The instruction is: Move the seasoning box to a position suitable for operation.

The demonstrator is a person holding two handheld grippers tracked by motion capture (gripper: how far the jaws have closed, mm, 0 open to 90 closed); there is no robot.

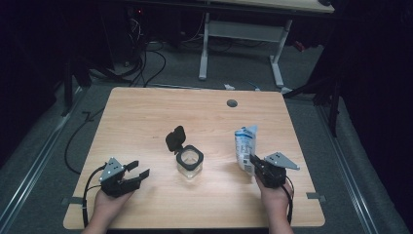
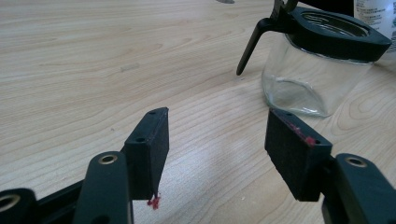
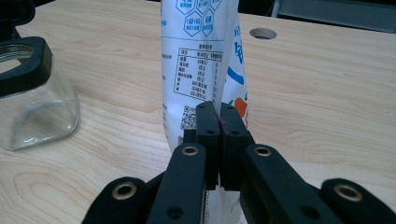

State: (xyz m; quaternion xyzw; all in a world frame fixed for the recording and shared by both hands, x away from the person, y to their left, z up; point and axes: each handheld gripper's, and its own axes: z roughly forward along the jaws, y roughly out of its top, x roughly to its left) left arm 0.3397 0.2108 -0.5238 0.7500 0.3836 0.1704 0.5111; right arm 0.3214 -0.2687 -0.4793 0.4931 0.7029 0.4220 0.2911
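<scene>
A white and blue printed pouch [image 1: 245, 144] [image 3: 196, 56] stands upright on the wooden table [image 1: 146, 117], right of centre. My right gripper [image 1: 253, 161] [image 3: 219, 122] is shut on the pouch's lower edge, its jaws pressed together. A clear glass jar [image 1: 189, 162] [image 2: 317, 70] [image 3: 32, 98] with a black rim stands mid-table, its black hinged lid [image 1: 175, 139] flipped up behind it. Near the table's front left my left gripper [image 1: 138, 171] [image 2: 217, 140] rests open, pointing toward the jar, with bare wood between its pads.
A round cable hole [image 1: 232, 103] [image 3: 262, 33] sits near the table's far edge. Beyond the table stand a white desk frame [image 1: 241, 34] and floor cables [image 1: 146, 58]. Bare wood spreads across the table's left and far parts.
</scene>
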